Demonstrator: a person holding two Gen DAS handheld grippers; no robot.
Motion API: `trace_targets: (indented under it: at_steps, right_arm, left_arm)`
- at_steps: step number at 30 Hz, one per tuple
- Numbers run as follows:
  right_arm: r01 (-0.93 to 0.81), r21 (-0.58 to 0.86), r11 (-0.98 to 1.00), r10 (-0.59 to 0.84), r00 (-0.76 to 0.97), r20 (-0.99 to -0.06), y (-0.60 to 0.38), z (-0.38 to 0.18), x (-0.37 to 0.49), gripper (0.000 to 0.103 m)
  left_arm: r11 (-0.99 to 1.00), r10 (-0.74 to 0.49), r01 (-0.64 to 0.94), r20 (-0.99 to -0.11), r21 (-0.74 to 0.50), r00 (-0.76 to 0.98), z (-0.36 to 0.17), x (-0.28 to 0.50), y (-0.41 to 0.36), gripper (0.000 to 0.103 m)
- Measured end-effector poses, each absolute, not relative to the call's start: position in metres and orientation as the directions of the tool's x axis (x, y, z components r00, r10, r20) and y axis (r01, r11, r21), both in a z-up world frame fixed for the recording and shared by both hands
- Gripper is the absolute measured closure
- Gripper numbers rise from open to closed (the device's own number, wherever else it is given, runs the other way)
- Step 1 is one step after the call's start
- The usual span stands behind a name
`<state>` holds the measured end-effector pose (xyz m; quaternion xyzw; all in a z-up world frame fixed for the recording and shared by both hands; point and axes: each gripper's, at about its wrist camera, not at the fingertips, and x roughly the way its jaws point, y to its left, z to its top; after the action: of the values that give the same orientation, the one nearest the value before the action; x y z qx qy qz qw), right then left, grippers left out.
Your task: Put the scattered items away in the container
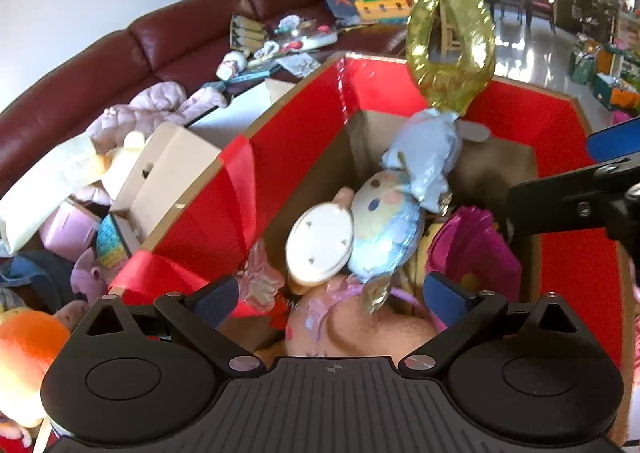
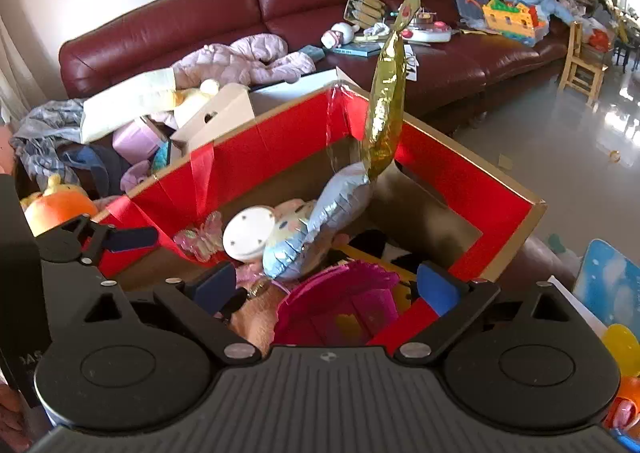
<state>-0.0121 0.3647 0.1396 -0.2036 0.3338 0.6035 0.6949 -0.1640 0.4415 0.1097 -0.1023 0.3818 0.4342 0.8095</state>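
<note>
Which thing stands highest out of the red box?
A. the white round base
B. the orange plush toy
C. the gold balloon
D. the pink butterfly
C: the gold balloon rises well above the rim of the red box, while the white round base and the pink butterfly lie low inside it.

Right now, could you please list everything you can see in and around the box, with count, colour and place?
Cardboard box: one, red-lined, centre.
Gold foil balloon: one, rising above the box.
Silver-blue foil character balloon: one, inside the box.
White round disc: one, beside the character balloon.
Pink crinkled toy: one, box front.
Dark red leather sofa: one, behind, strewn with toys.
Pink padded jacket: one, on the sofa.
Left gripper: open, over the box.
Right gripper: open, over the box.
</note>
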Motion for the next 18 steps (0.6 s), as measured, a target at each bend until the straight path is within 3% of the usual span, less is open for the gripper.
trace_targets:
  at_steps: [6,18]
  right_arm:
    - [-0.984,0.06,0.167,0.657,0.066,-0.751,0.368,0.132,-0.02,0.004]
    - [-0.979,-0.206,-0.005,0.532,0.172,-0.829,0.388,0.096,-0.055,0.003]
  left_arm:
    - [0.618,0.595,-0.768,-0.738,0.165,0.32,0.096,-0.172,0.442,0.0]
    - [0.609,0.542,-0.786,-0.779,0.105,0.315,0.07,-0.18,0.46,0.001]
